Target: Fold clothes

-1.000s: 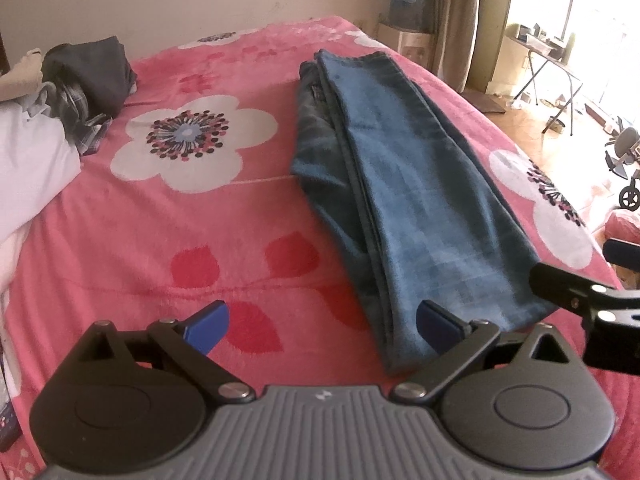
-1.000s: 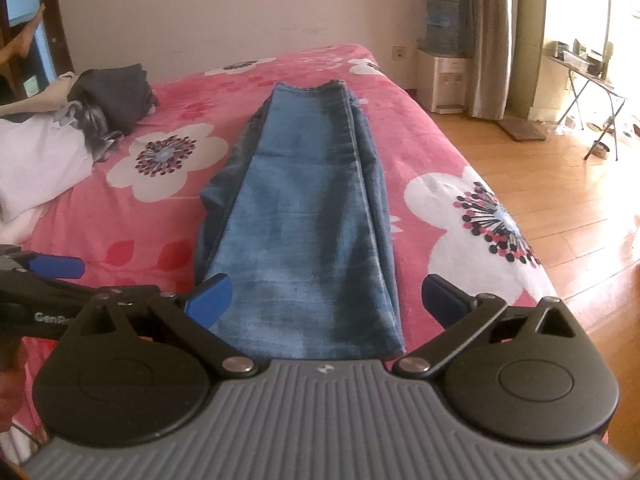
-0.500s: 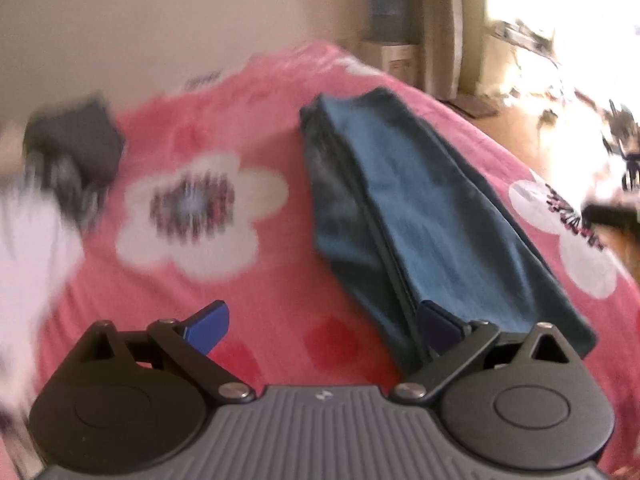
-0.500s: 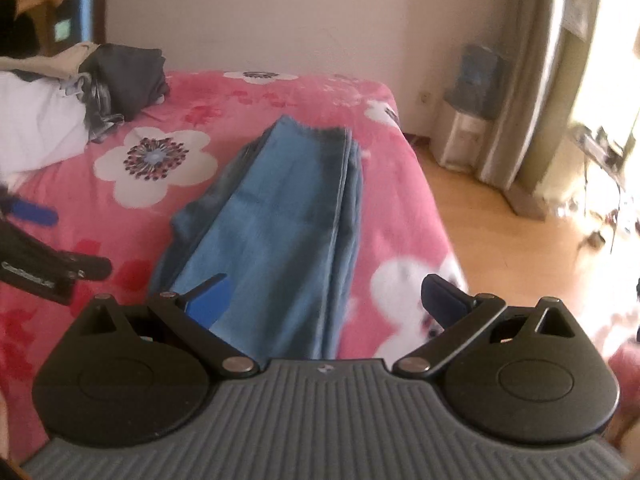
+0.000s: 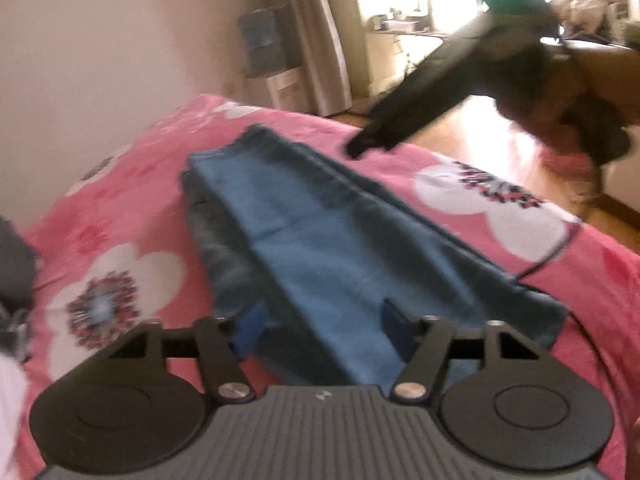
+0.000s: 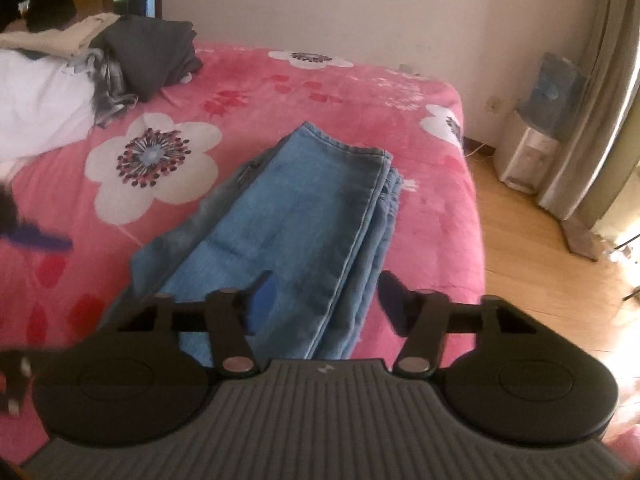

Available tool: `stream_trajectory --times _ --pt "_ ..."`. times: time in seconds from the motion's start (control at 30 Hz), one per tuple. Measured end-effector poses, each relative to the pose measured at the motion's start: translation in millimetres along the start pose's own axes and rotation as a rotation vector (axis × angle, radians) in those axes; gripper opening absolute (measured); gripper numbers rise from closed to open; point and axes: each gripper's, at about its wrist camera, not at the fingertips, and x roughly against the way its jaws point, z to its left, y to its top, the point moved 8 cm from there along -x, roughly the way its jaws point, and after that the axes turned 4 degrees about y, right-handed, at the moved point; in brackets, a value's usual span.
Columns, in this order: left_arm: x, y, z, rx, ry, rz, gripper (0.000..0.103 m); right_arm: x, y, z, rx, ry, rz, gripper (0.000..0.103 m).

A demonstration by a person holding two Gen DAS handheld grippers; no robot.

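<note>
A pair of blue jeans (image 5: 340,248) lies folded lengthwise into a long strip on the pink flowered blanket (image 5: 120,264). My left gripper (image 5: 323,330) hovers over the strip's near left part. Its jaws are closing, denim shows between the blue pads, and neither pad presses on it. In the right wrist view the jeans (image 6: 304,208) run away from my right gripper (image 6: 326,300). Its jaws are closing too, over the strip's near right edge, without a grip. A blurred blue fingertip (image 6: 40,242) of the left gripper shows at that view's left edge.
Dark grey clothes (image 6: 156,52) and white cloth (image 6: 36,108) are piled at the blanket's far left. The bed edge (image 6: 476,240) drops to a wooden floor (image 6: 532,248) on the right. A water dispenser (image 6: 528,152) and a curtain (image 6: 600,92) stand by the wall.
Both pairs of jaws have narrowed from wide open. Both hands slid sideways and rolled, so the jeans now lie diagonally in each view. The jeans have not moved on the bed.
</note>
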Motion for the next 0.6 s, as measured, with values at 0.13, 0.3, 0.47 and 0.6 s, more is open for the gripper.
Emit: stream_trajectory --times 0.13,0.3,0.47,0.6 --pt "-18 -8 -20 -0.018 -0.075 0.018 0.039 -25 13 5 0.087 0.055 -0.049 0.031" --pt "-43 -25 -29 0.011 -0.133 0.104 0.035 -77 44 -4 0.14 0.043 -0.099 0.014" --pt "-46 -32 -31 0.031 -0.131 0.088 0.036 -140 69 -29 0.077 0.02 -0.111 0.011" --pt "-41 -37 -33 0.032 -0.101 0.055 0.036 -194 69 -50 -0.017 -0.027 -0.085 0.009"
